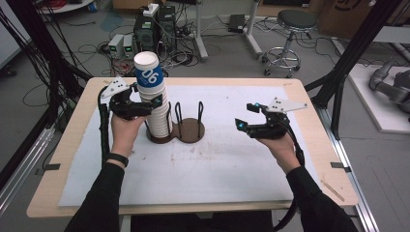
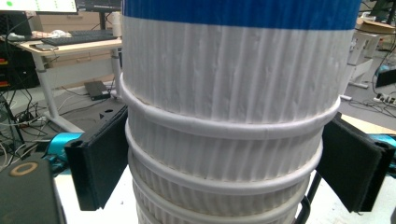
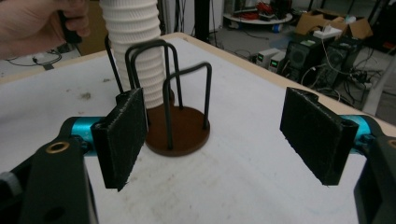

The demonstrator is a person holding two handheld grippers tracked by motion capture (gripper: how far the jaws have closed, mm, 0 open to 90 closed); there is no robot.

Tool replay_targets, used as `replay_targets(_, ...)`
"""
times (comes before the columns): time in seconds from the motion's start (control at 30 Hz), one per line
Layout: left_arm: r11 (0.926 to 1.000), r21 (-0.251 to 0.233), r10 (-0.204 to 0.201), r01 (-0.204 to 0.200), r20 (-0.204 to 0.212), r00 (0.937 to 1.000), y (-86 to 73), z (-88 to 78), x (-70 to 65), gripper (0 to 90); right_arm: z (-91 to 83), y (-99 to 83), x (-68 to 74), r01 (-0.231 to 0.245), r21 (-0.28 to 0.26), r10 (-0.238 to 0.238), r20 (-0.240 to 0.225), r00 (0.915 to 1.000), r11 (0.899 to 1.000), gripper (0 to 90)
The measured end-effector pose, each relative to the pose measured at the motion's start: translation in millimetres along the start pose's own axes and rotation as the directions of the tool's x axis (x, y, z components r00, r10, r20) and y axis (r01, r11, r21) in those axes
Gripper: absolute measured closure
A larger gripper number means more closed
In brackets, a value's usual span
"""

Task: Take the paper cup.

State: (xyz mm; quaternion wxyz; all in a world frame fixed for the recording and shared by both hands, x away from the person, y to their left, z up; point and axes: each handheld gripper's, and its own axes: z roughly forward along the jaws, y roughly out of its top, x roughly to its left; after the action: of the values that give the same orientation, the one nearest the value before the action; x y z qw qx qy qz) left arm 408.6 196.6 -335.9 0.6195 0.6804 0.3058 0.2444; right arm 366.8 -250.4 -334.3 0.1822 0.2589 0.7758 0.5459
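A tall stack of ribbed white paper cups [image 1: 158, 108] stands in the left ring of a brown two-ring wire holder [image 1: 191, 130]. Its top cup [image 1: 147, 72] carries a blue band with white digits. My left gripper [image 1: 152, 102] straddles the stack just below that band. In the left gripper view its pads [image 2: 100, 163] sit wide apart against the sides of the cups [image 2: 229, 140], jaws open. My right gripper [image 1: 244, 116] hovers open and holds nothing to the right of the holder. It faces the holder's vacant right ring [image 3: 182, 130] and the stack [image 3: 133, 42].
A white mat [image 1: 217, 164] covers the wooden table [image 1: 309, 111]. Beyond the far edge the floor holds computer boxes [image 1: 154, 29], cables and a round stool [image 1: 295, 21]. Black frame posts [image 1: 348, 53] rise at both sides.
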Motion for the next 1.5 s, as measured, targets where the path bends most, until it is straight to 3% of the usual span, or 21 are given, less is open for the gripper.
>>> replay_targets(0.4, 1.0000, -0.001, 0.000, 0.000, 0.002, 1.0000, -0.1, -0.1, 0.6, 11.6, 33.4, 51.7, 4.7, 0.025, -0.056, -0.029, -0.059, 0.9978, 0.998, 23.6)
replay_targets(0.8, 1.0000, -0.002, -0.004, 0.004, 0.002, 1.0000, -0.2, 0.0, 0.1, 11.6, 77.1, 106.1, 20.6, 0.051, -0.104, -0.064, -0.124, 0.9902, 0.993, 23.6)
replay_targets(1.0, 1.0000, -0.002, 0.001, -0.001, 0.002, 1.0000, -0.2, 0.5, 0.0, 11.6, 96.7, 127.1, 31.9, 0.078, -0.119, -0.093, -0.130, 0.9871, 0.990, 23.7)
replay_targets(1.5, 1.0000, -0.001, 0.002, -0.002, 0.004, 1.0000, -0.3, 0.3, 0.4, 11.6, 140.9, 177.0, 57.0, 0.046, -0.126, -0.072, -0.209, 0.9753, 0.991, 22.1)
